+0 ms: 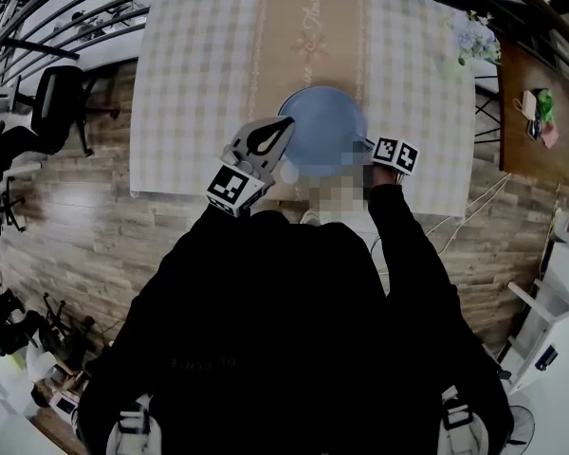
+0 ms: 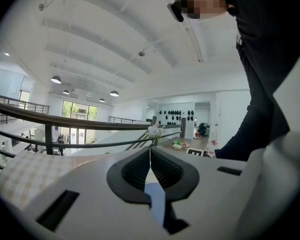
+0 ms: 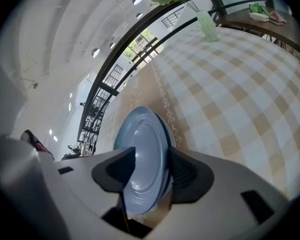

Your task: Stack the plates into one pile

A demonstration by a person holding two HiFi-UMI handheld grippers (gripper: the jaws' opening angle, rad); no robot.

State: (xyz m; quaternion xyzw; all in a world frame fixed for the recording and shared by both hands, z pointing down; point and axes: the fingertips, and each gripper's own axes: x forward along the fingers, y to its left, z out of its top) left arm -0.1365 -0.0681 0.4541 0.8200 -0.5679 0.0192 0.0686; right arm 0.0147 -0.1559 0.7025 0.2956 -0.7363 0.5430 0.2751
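Note:
A pile of blue plates (image 1: 324,131) lies on the checked tablecloth (image 1: 199,83), close to the table's near edge. In the right gripper view the pile (image 3: 145,154) shows a light blue plate on top of a darker one. My right gripper (image 3: 152,156) is open, with the pile's near rim between its pads and a gap on the left side. In the head view the right gripper (image 1: 365,143) is at the pile's right rim. My left gripper (image 1: 286,133) hovers at the pile's left rim, and it (image 2: 150,151) is shut with nothing in it.
A vase of flowers (image 1: 469,41) stands at the table's far right corner, and the same vase (image 3: 206,24) shows in the right gripper view. A wooden side table (image 1: 541,112) is further right. An office chair (image 1: 62,102) is on the left, and a dark railing runs behind the table.

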